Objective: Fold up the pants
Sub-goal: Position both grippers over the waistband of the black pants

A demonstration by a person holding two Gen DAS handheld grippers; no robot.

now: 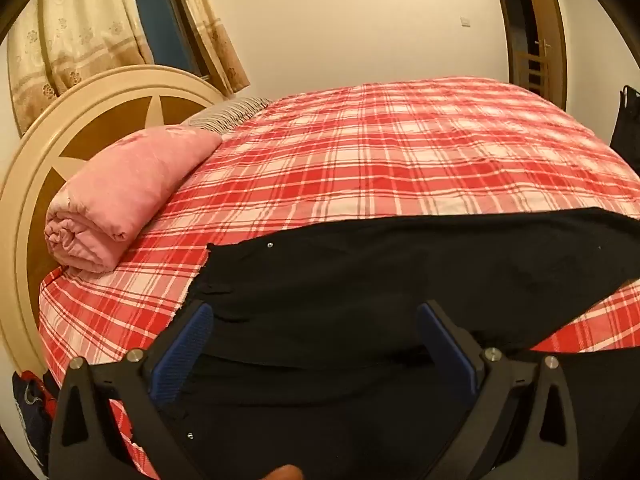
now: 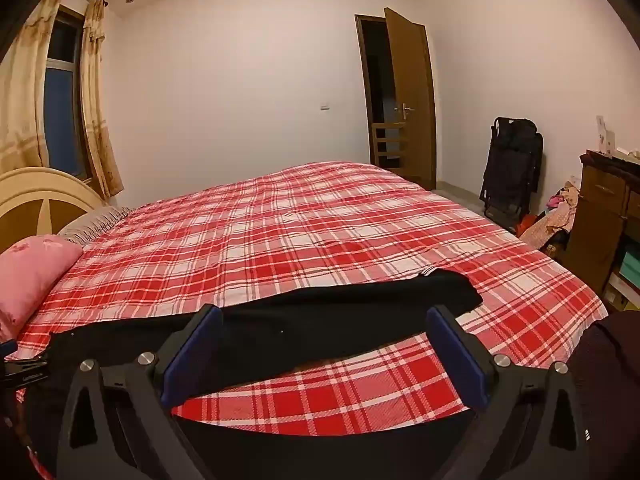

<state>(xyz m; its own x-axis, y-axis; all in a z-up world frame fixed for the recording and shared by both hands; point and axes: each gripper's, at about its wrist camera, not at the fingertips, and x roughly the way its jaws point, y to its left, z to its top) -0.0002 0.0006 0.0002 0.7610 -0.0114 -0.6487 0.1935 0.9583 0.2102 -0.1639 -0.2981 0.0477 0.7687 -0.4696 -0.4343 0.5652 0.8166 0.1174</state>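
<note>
Black pants (image 1: pixel 400 276) lie spread across the near side of a bed with a red plaid sheet (image 1: pixel 380 148). In the left wrist view the waist end with small metal rivets lies in front of my left gripper (image 1: pixel 316 312), which is open just above the cloth. In the right wrist view one pant leg (image 2: pixel 320 320) runs from left to right, its cuff at the right. My right gripper (image 2: pixel 324 316) is open over the leg, its blue pads (image 2: pixel 188 356) wide apart. The other leg hangs toward the near bed edge.
A rolled pink quilt (image 1: pixel 124 196) lies by the round headboard (image 1: pixel 36 184) at the left. A striped pillow (image 1: pixel 228 114) sits behind it. A folded black chair (image 2: pixel 512 168), a wooden cabinet (image 2: pixel 604 216) and an open door (image 2: pixel 408 96) stand at the right.
</note>
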